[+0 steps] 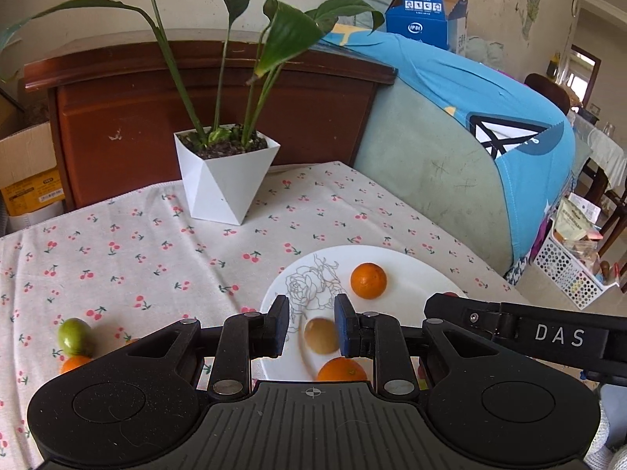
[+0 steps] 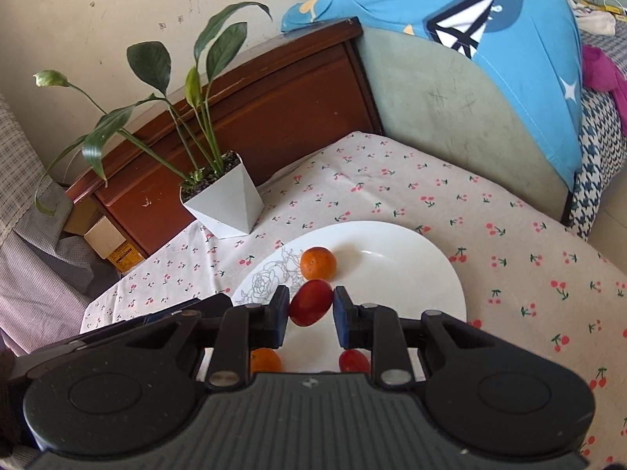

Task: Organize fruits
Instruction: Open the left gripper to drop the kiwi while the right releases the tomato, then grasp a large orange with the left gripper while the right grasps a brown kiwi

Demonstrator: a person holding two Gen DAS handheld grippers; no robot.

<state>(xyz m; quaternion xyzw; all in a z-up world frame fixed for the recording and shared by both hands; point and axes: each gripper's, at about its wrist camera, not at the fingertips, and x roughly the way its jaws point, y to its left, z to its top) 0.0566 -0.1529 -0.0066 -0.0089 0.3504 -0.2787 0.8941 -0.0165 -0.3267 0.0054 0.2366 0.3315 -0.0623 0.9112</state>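
A white plate (image 1: 415, 274) with a rose drawing lies on the cherry-print cloth. It holds an orange (image 1: 368, 280), a second orange (image 1: 341, 369) near its front rim and a blurred tan fruit (image 1: 321, 335). My left gripper (image 1: 312, 327) is open above the plate, the tan fruit between its fingers without touching them. A green fruit (image 1: 73, 336) and another orange (image 1: 74, 363) lie on the cloth at left. My right gripper (image 2: 311, 309) is shut on a red fruit (image 2: 311, 302) above the plate (image 2: 411, 270). Another red fruit (image 2: 354, 360) and oranges (image 2: 318, 263) lie on the plate.
A white faceted pot with a leafy plant (image 1: 225, 180) stands at the back of the table. A wooden headboard (image 1: 215, 109) is behind it. A cushion under blue cloth (image 1: 450, 149) borders the table's right side. The right gripper's body (image 1: 529, 333) reaches in beside my left one.
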